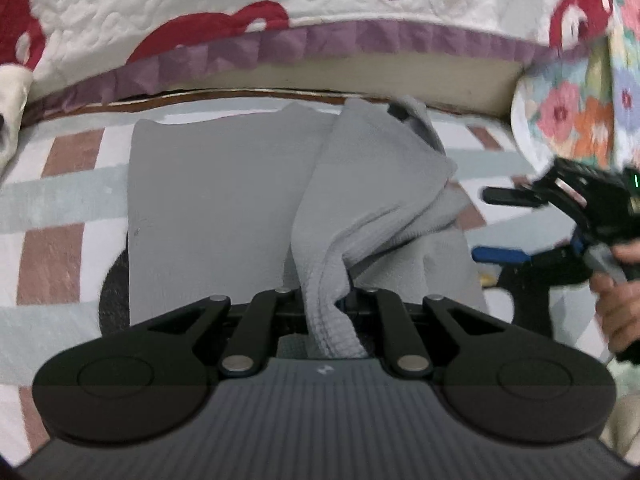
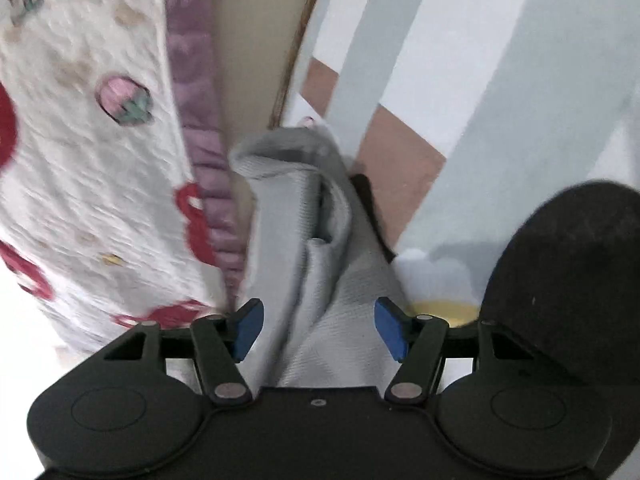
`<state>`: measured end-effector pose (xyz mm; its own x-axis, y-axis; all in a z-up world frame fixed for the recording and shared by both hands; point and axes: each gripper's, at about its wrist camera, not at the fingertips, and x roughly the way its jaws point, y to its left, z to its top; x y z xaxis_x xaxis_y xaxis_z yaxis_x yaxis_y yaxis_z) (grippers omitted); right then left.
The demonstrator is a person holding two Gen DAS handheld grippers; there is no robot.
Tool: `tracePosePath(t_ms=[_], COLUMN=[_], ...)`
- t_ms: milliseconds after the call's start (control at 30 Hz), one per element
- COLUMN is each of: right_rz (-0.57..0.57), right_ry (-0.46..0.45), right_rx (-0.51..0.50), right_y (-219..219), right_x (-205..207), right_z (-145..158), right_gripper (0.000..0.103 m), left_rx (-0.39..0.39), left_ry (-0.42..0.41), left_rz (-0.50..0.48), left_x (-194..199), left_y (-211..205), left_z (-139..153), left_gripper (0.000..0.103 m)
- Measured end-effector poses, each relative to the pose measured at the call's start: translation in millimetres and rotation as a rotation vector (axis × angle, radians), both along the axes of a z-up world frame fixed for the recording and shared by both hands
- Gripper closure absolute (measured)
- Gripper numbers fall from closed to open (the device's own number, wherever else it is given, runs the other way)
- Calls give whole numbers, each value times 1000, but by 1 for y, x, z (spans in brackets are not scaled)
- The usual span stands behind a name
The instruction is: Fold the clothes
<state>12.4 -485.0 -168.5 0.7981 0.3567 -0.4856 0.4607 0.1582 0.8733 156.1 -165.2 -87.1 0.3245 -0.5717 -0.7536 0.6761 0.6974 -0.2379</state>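
A grey garment (image 1: 224, 200) lies partly flat on a striped mat (image 1: 52, 200). Its right part is bunched and lifted. My left gripper (image 1: 328, 304) is shut on a ribbed edge of the grey garment and holds that fold up. My right gripper (image 1: 500, 224) shows at the right in the left wrist view, open, just right of the garment's bunched side. In the right wrist view the right gripper (image 2: 318, 328) is open, its blue pads (image 2: 248, 328) standing either side of a fold of the garment (image 2: 320, 280).
A quilted white cover with red and strawberry prints (image 1: 200, 4) and a purple trim hangs along the far side. A floral cloth (image 1: 580, 112) sits at the right. A dark round patch (image 2: 568, 272) is on the mat near the right gripper.
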Motion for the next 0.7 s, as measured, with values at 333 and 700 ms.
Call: tracePosePath(t_ms=[333, 700], right_rz=[51, 142], right_ry=[33, 26], right_rx=[-199, -400], right_y=[1, 13], right_x=[52, 64], right_z=[17, 32], right_gripper=[32, 62], left_rx=[-65, -63], left_ry=[7, 10], left_rz=[27, 21], left_x=[9, 8], left_y=[5, 7], left_z=[-2, 5], left_gripper=[92, 91])
